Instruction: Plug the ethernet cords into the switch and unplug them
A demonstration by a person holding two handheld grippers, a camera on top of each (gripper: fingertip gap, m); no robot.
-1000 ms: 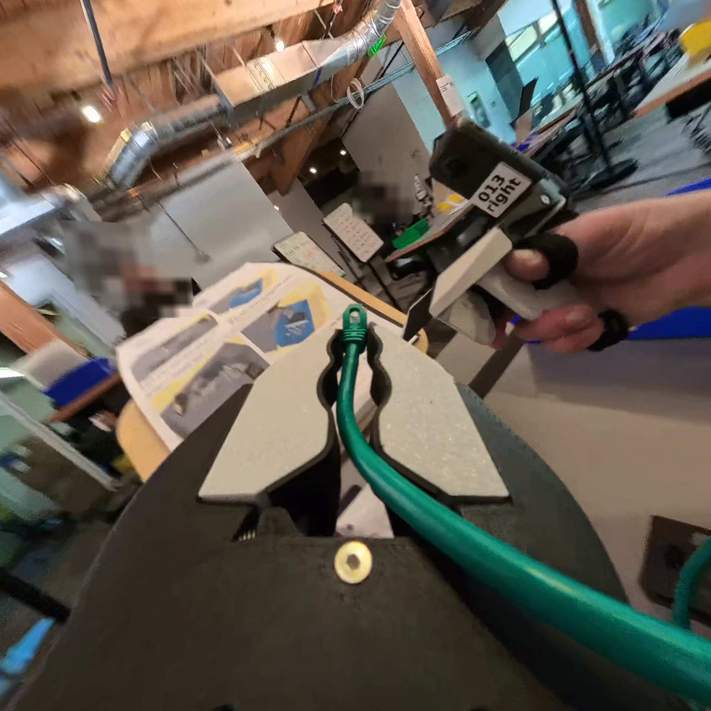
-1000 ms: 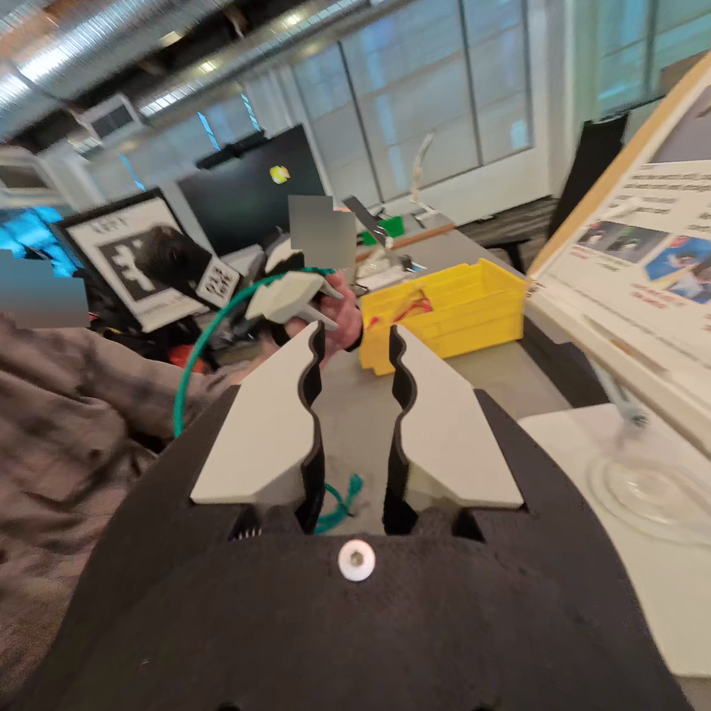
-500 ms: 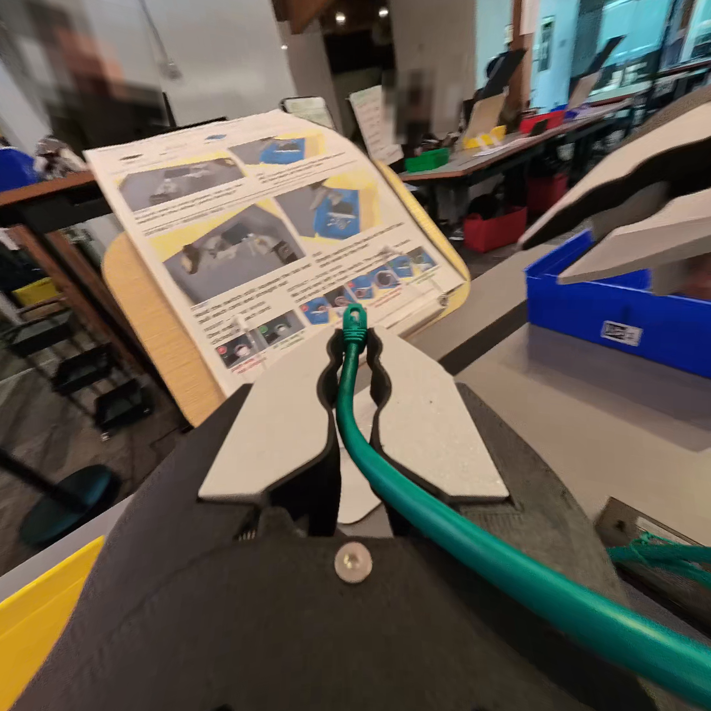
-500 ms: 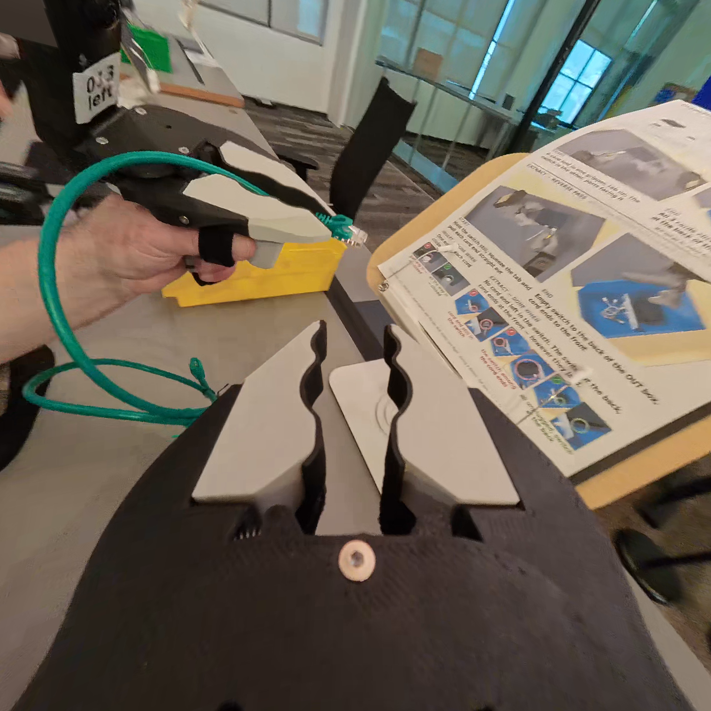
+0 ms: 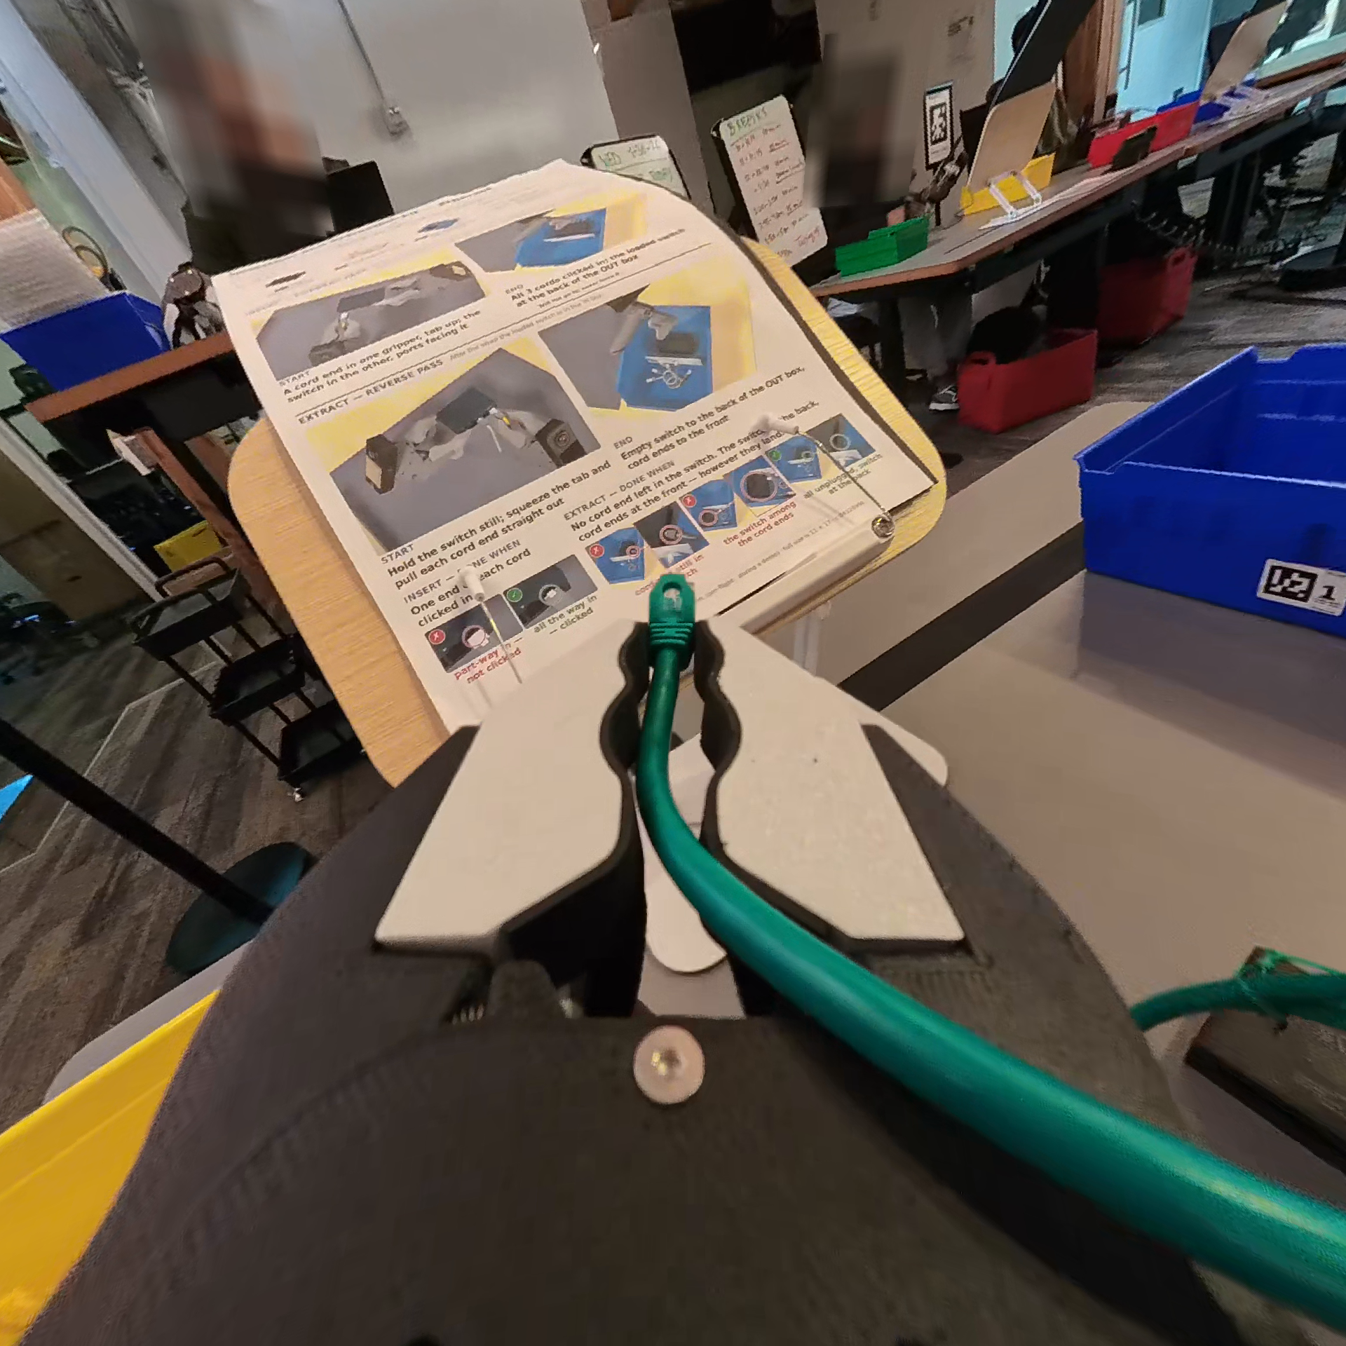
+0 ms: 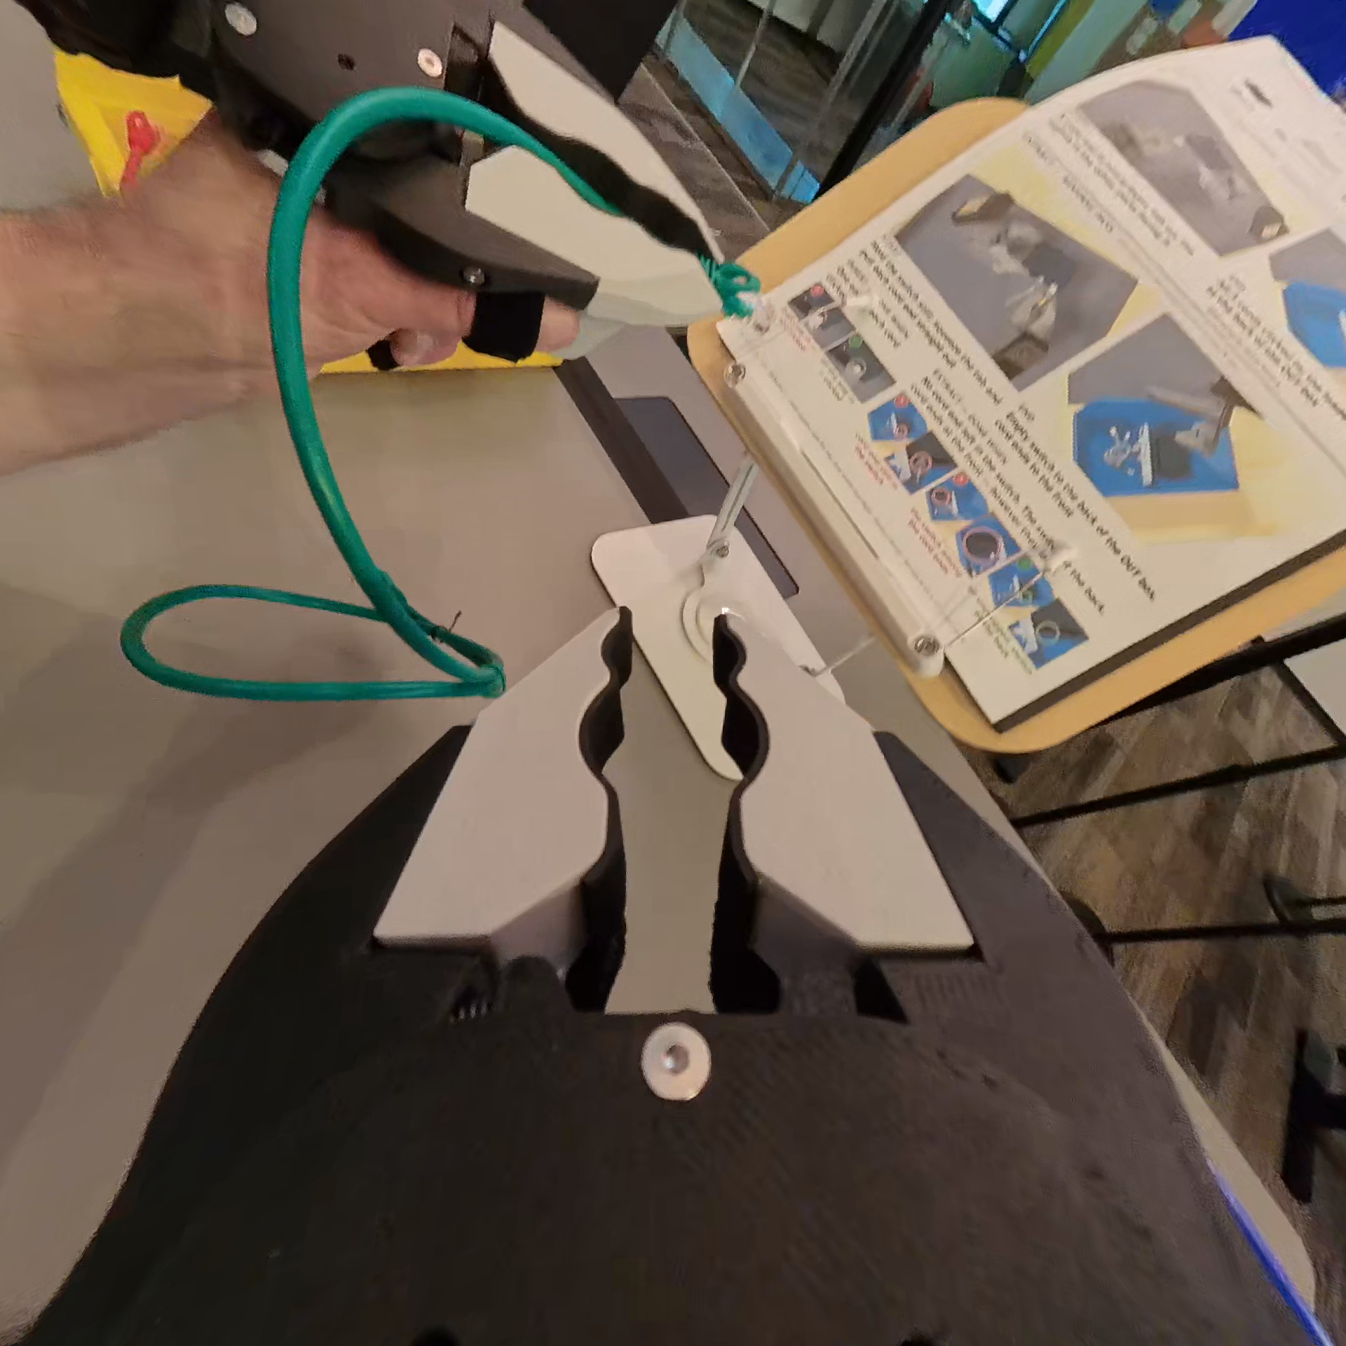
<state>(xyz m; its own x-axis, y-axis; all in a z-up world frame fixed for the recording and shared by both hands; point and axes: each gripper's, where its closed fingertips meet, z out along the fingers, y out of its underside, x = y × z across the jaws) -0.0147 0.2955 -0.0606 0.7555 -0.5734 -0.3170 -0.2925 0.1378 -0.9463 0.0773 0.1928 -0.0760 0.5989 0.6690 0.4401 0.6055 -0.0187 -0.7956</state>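
My left gripper (image 5: 668, 641) is shut on a green ethernet cord (image 5: 837, 969). The cord's green plug (image 5: 670, 601) sticks out past the fingertips. The cord runs back to the lower right. In the right wrist view a hand holds the left gripper (image 6: 597, 277) above the table with the plug (image 6: 737, 293) at its tip, and the cord (image 6: 306, 437) hangs in a loop onto the table. My right gripper (image 6: 670, 626) is open and empty, low over the table. A dark flat box (image 5: 1282, 1071), perhaps the switch, lies at the right edge with another green cord end (image 5: 1271, 987) on it.
An instruction sheet on a wooden board (image 5: 546, 437) stands ahead on a white base plate (image 6: 655, 568). A blue bin (image 5: 1224, 495) sits at the right. A yellow bin (image 5: 65, 1165) is at the lower left and also shows in the right wrist view (image 6: 109, 124). My hands' fingertips stand some 15 cm from each other.
Both grippers have swung down toward the table and the instruction board. The right gripper has left the left wrist view. The left stays shut on the cord, the right stays open.
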